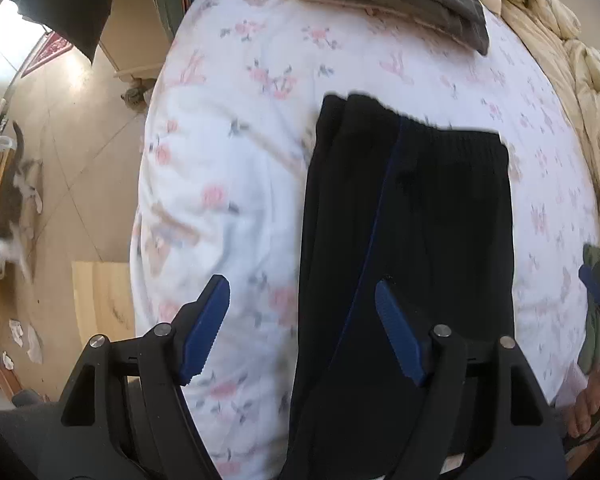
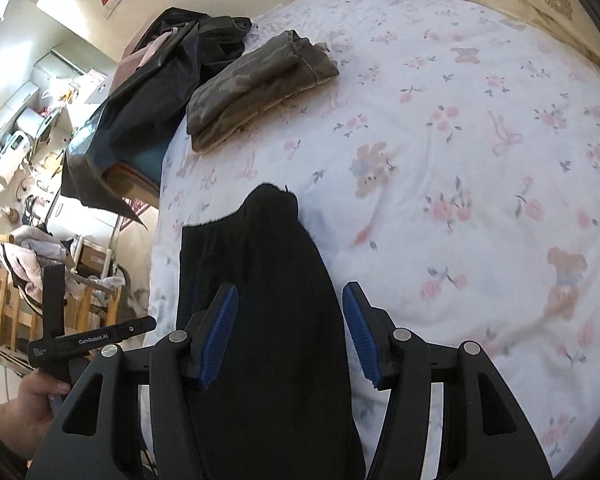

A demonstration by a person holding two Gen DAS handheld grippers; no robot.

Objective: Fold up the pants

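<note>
Black pants (image 1: 412, 240) lie folded lengthwise on the floral bedsheet (image 1: 228, 152), waistband at the far end. They also show in the right wrist view (image 2: 260, 280). My left gripper (image 1: 302, 292) is open and empty above the pants' left edge, one blue finger over the sheet, the other over the cloth. My right gripper (image 2: 290, 300) is open and empty, its fingers straddling the pants from above. The right gripper (image 1: 598, 288) shows at the right edge of the left wrist view; the left gripper (image 2: 84, 338) shows at the lower left of the right wrist view.
Folded camouflage pants (image 2: 256, 84) lie at the far side of the bed. A cream quilt (image 1: 572, 60) is bunched along the right. A dark garment pile (image 2: 152, 92) hangs at the bed's left edge. The floor (image 1: 68, 152) and clutter lie left of the bed.
</note>
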